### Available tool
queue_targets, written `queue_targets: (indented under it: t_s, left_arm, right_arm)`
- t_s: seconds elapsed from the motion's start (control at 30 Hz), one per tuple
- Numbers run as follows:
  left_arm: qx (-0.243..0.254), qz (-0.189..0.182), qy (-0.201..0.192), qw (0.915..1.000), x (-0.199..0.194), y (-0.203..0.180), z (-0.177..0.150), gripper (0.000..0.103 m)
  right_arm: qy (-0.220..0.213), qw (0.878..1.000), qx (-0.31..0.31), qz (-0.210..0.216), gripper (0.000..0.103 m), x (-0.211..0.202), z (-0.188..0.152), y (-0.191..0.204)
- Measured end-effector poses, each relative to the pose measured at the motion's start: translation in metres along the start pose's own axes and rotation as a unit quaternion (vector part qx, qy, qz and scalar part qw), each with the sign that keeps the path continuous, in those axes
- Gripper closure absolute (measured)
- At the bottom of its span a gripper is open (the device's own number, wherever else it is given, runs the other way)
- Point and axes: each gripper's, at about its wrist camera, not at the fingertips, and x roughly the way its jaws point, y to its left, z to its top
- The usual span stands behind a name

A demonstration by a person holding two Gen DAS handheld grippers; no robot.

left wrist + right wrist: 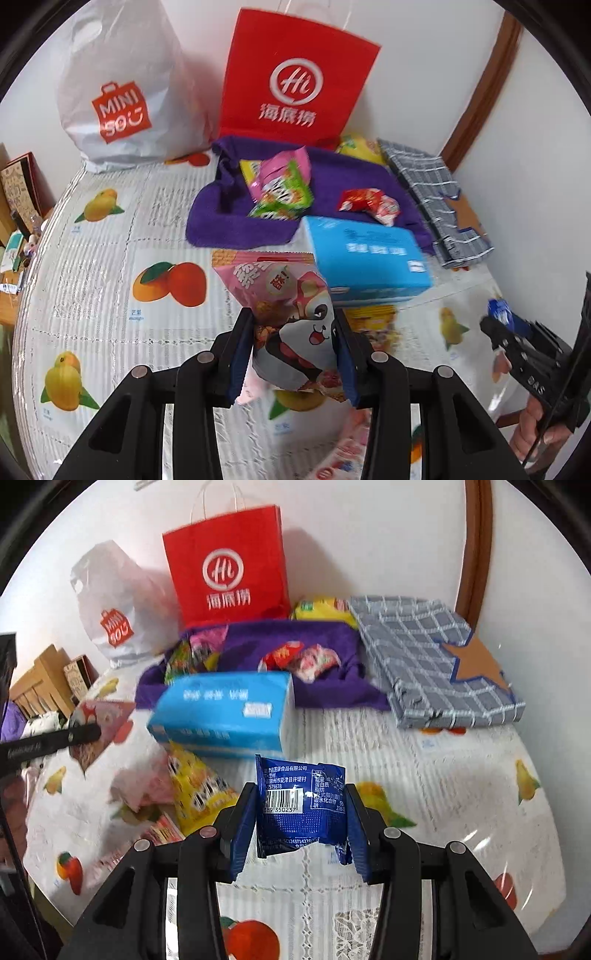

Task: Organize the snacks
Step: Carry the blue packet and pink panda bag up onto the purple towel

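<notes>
The left gripper is clamped on a pink snack bag printed with a cartoon panda and Chinese characters, held clear above the counter. The right gripper pinches a small blue packet whose back carries a barcode, with digits reading 350237, and fine Chinese print; it too hangs above the fruit-printed cover. Just beyond lies a blue tissue box with blurred white lettering. Behind it a purple cloth bears green-pink and red snack packs. At the wall stand a red bag marked "Hi" over Chinese characters and a white "MINISO" bag.
</notes>
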Motion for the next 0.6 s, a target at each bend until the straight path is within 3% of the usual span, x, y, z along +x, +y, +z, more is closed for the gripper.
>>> queue_targets:
  t_s: [0.6]
  left_arm:
    - [0.041, -0.026, -0.052, 0.9975, -0.039, -0.053, 0.032, 0.064]
  right_arm:
    - [-0.048, 0.999, 0.007, -0.003, 0.058, -0.038, 0.059, 0.004]
